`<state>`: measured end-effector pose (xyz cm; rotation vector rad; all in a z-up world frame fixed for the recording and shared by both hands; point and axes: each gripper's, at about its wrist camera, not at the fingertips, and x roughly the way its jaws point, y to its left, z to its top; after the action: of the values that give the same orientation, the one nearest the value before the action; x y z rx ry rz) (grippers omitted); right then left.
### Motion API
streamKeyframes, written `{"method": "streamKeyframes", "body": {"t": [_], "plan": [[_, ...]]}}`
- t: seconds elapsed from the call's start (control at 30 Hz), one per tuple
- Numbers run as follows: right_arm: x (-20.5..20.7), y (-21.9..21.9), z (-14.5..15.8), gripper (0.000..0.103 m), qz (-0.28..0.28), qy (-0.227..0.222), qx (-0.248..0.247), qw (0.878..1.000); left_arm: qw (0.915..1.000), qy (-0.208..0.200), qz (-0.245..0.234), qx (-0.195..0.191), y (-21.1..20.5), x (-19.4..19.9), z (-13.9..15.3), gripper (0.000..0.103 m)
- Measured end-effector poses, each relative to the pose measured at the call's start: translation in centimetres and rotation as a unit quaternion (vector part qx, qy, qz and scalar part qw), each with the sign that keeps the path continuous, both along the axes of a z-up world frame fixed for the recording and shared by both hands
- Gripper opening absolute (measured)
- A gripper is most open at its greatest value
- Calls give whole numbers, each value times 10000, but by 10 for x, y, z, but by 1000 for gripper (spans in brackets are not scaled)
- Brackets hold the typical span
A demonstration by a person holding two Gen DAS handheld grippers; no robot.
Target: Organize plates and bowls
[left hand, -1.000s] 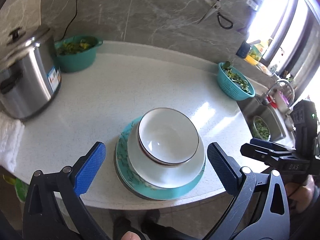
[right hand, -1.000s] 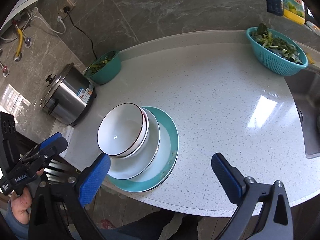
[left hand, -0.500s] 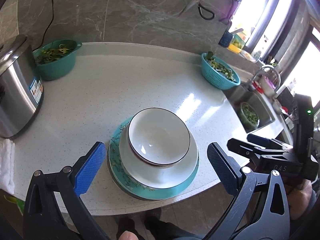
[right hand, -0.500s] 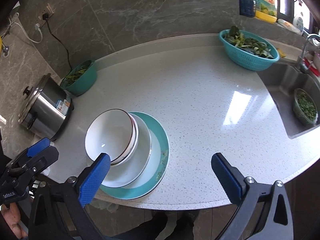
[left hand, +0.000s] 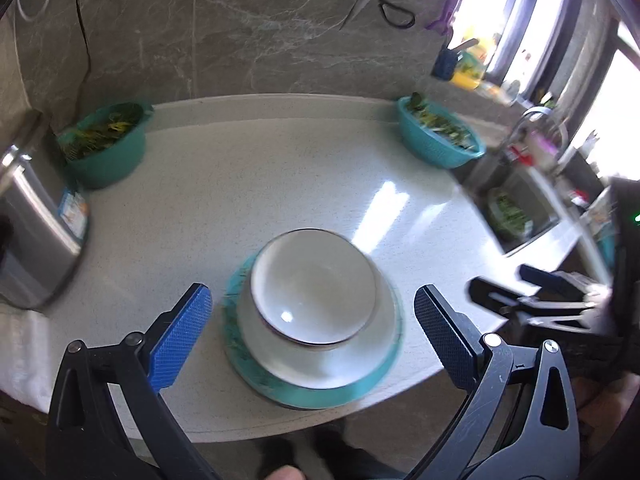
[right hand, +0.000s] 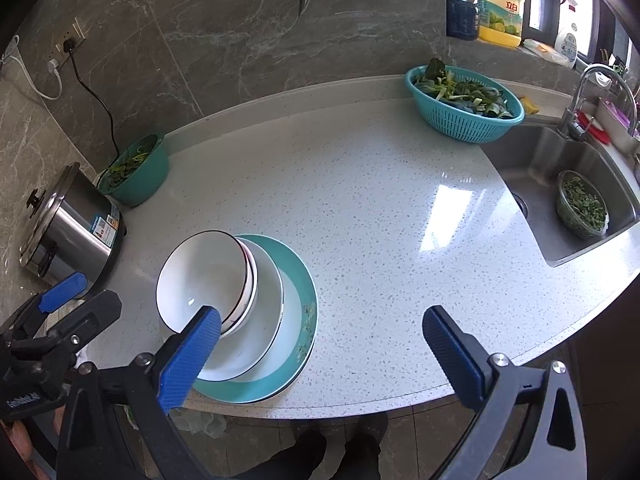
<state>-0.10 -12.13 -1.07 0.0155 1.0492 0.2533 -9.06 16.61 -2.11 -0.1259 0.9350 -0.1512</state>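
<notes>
Both grippers are pulling back from the stack. On the bench (right hand: 380,208), the teal plate (right hand: 296,292) is carrying the white plate (right hand: 268,320) and bowls (right hand: 204,276); left gripper (left hand: 312,344) and right gripper (right hand: 320,356) are hovering, jaws apart.

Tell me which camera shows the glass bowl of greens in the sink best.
The right wrist view: the glass bowl of greens sits sharp and unobstructed inside the sink. The left wrist view is motion-blurred and shows it only as a small green smear near the right edge.
</notes>
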Motion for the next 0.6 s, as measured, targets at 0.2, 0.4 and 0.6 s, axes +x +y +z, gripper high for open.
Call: {"method": "streamKeyframes", "body": {"t": [0.2, 0.4, 0.6], "plan": [[5, -3, 1, 103, -62, 19, -29, 10000, 9957, 310, 544, 688, -4, 9, -7, 103], [16, -4, -5, 103, -116, 193, -165, 9996, 9938, 726, 672, 498, 4, 27, -19, 103], [24, -1, -6, 103, -86, 309, -229, 9992, 9914, 1013, 732, 390, 7, 45, -24, 103]]}}
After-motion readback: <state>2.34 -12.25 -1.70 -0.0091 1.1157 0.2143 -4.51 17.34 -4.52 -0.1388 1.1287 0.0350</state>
